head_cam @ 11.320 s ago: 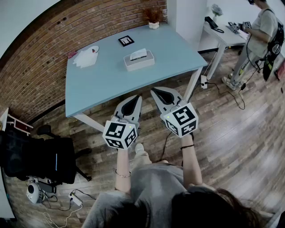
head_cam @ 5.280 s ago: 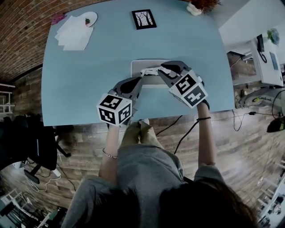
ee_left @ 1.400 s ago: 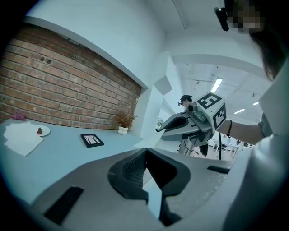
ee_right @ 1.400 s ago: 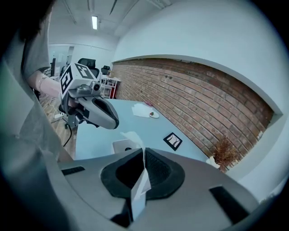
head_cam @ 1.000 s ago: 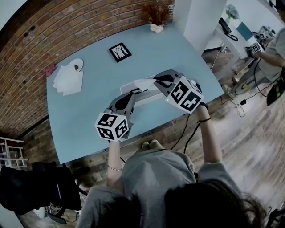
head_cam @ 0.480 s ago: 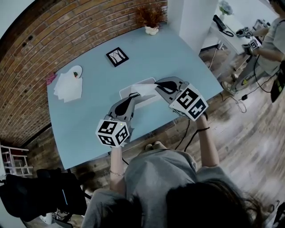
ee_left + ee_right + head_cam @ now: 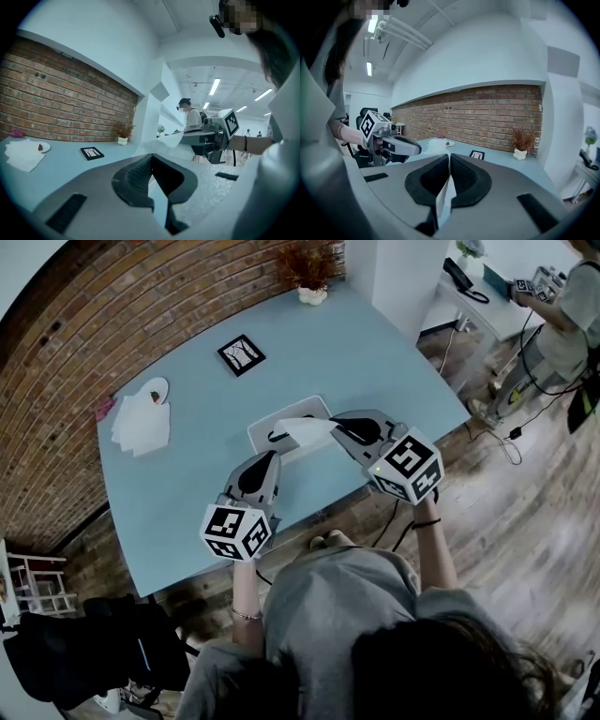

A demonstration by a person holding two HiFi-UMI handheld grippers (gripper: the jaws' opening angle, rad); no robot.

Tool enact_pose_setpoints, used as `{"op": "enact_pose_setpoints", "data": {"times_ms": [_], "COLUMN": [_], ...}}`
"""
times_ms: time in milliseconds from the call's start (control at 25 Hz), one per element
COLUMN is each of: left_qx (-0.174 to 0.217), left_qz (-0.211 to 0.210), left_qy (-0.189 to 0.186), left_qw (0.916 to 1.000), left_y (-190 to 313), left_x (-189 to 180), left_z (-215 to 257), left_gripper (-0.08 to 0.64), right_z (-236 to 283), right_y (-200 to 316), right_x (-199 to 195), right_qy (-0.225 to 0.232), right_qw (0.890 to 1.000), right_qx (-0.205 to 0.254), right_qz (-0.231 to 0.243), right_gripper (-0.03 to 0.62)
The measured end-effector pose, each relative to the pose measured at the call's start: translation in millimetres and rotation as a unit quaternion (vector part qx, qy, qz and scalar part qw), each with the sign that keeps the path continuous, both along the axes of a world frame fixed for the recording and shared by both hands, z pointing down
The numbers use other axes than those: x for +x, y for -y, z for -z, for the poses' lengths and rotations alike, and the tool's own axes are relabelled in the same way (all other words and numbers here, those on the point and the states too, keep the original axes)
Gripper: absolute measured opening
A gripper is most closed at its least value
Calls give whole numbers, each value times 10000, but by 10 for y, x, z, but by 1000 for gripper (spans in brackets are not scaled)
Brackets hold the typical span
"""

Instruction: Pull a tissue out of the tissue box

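A: Where is the tissue right now?

B: One edge is pinched between the clenched fingers of the right gripper. From those fingers the white sheet stretches away to the slot of the box, which sits on the table. Its far end looks to be inside the slot, so the pull is not finished.

A: And the left gripper?

B: Its fingers are closed on nothing. Their tips sit at the near edge of the box. I cannot tell whether they press on it.

A: What could go wrong from here?

B: I see three risks. First, the box looks light. If the left fingertips are not pinning it, the pull may drag or lift it toward the right fingers instead of freeing the sheet. Second, the right fingers hold only an edge of the tissue. A sharp tug may tear it there, or let it slip out from between them. Third, a low pull across the slot may snag the sheet on the rim, or bring the next sheet out with it.

A: What would help?

B: A steady pull away from the slot, with the left fingertips firmly on the box.
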State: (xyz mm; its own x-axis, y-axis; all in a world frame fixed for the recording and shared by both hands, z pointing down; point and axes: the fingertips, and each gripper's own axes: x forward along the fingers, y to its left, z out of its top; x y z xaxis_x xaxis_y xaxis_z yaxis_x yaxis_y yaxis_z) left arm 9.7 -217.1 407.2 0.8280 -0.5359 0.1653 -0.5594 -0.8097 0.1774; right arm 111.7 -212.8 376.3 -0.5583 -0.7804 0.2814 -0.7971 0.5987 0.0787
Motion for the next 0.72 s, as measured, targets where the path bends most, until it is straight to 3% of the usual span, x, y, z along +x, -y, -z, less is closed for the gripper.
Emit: {"op": "enact_pose_setpoints", "data": {"times_ms": [240,720], "left_qx": [-22,-12], "left_qz": [60,142], "left_qy": [-42,-59], "left_qw": [10000,9999], "left_y": [-90,-58], "left_x": [-48,-7], "left_z": [-72,-123], "left_gripper": [3,3], "right_z": [-119,-213], "right_y": [-112,-124], "right_x": [-7,-60], "right_qy": [237,297], "right_qw": [9997,9993], "right_qx": [-60,-103], "right_qz": [-15,210], "right_gripper": [2,2]}}
